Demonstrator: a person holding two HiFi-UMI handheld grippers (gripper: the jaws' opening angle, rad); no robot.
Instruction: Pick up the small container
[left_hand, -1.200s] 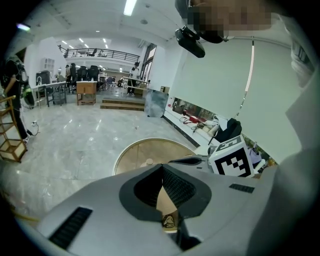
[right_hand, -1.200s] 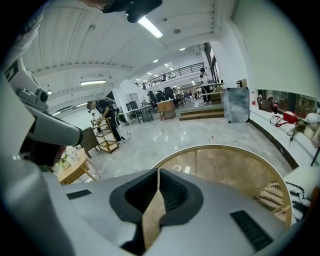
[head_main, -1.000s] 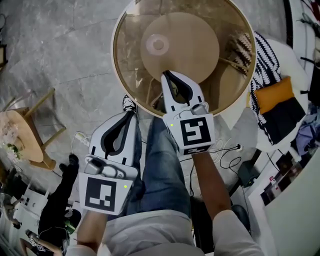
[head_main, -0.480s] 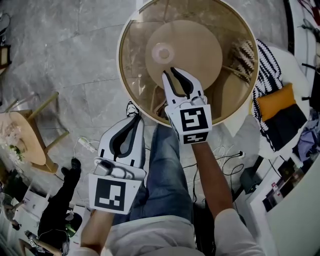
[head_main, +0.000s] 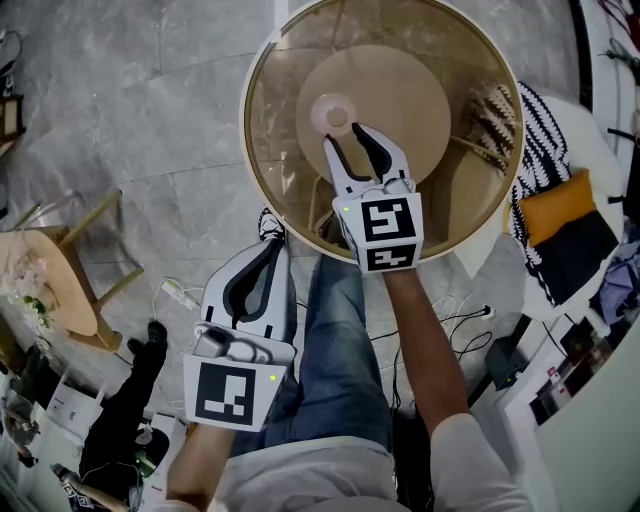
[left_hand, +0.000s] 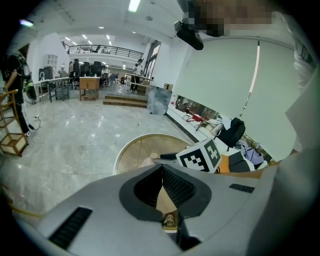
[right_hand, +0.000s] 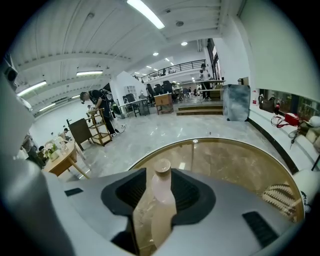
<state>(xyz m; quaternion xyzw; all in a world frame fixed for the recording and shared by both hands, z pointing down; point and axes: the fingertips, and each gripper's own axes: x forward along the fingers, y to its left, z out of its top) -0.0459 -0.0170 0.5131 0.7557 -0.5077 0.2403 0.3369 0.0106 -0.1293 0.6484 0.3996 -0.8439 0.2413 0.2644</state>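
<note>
Starting at the left, my left hand-held gripper (head_main: 270, 245) hangs low beside my leg, off the table. Its jaws are together with nothing in them, and I judge it has no part in this step.

Further right, the container (head_main: 330, 113) stands upright on the round table (head_main: 248, 130), near the middle of the top. It is a small pale bottle, smooth and matt, with a rounded body, a narrow neck and a flat disc-like cap.

My right hand-held gripper (head_main: 342, 133) reaches in over the near rim, tilted down. Its jaws have just been opening and stand wide apart, with the container between them. In the right gripper view the bottle rises between the ribbed black pads, and I see neither pad pressing on it.

I judge the approach nearly done and the grasp not yet made. The next move calls for closing squarely on the body, below the neck, then lifting straight up. The tabletop is tinted glass in a pale rim, hard and slick, so a glancing pad could tip or slide the bottle.
</note>
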